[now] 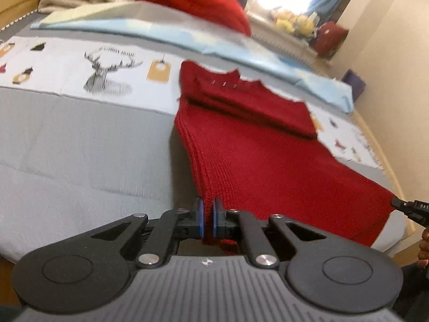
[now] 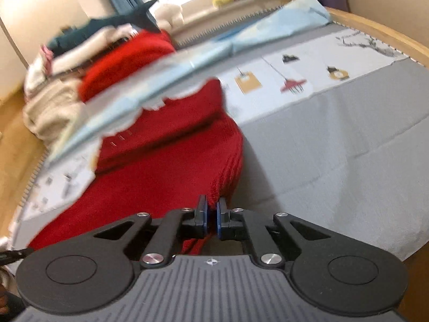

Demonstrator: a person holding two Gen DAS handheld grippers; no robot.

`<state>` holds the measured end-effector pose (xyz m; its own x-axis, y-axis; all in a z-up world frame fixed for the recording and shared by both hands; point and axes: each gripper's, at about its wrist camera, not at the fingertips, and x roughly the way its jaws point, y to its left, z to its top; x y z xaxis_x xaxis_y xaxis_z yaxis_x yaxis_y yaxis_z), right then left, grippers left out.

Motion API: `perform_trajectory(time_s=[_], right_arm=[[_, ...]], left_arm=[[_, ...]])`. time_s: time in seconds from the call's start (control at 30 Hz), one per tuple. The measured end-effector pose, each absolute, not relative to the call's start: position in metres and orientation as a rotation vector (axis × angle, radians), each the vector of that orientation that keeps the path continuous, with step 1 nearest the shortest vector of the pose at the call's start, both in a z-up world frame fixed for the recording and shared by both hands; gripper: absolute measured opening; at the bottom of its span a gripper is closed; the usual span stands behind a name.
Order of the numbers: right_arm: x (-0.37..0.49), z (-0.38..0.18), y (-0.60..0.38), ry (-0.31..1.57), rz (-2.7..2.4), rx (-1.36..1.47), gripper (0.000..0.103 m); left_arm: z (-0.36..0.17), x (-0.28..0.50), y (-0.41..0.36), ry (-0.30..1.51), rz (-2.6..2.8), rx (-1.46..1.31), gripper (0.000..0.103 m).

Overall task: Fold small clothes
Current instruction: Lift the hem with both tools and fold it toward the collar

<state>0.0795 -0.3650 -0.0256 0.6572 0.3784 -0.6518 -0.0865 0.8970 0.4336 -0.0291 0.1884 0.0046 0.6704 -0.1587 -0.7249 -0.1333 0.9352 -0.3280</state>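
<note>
A grey bed (image 1: 67, 147) fills both frames. A red knit (image 1: 254, 161) is spread across centre frame, its top part already folded down. It is judged soft, limp and stretchy, best held by its hem corners. Left gripper (image 1: 207, 216) and right gripper (image 2: 211, 218) are each clamped on the hem.

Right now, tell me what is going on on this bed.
A person is folding a dark red knitted sweater on the grey bed cover, with a gripper in each hand. The left gripper pinches one near corner of the hem, the right gripper the other. The sleeves are already folded across the chest, and the collar end lies flat by the light blue folded sheet.
</note>
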Motion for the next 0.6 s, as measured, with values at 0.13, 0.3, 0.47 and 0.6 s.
perform_trajectory(time_s=[0.13,0.3,0.47,0.6], right_arm=[[0.059,0.002,-0.367,0.772,0.369,0.360,0.005],[0.034,0.008,-0.375,0.771,0.416,0.363,0.005],[-0.002,0.049,-0.405,0.671,0.438,0.493,0.004],[0.047,0.053,-0.410,0.654,0.397,0.514,0.004]], left_arm=[[0.028,-0.049,0.192,0.818,-0.037,-0.396,0.006],[0.045,-0.080,0.197,0.860,-0.032,-0.431,0.005],[0.088,-0.103,0.214,0.781,-0.068,-0.452,0.005],[0.091,-0.039,0.235,0.758,-0.038,-0.471,0.006]])
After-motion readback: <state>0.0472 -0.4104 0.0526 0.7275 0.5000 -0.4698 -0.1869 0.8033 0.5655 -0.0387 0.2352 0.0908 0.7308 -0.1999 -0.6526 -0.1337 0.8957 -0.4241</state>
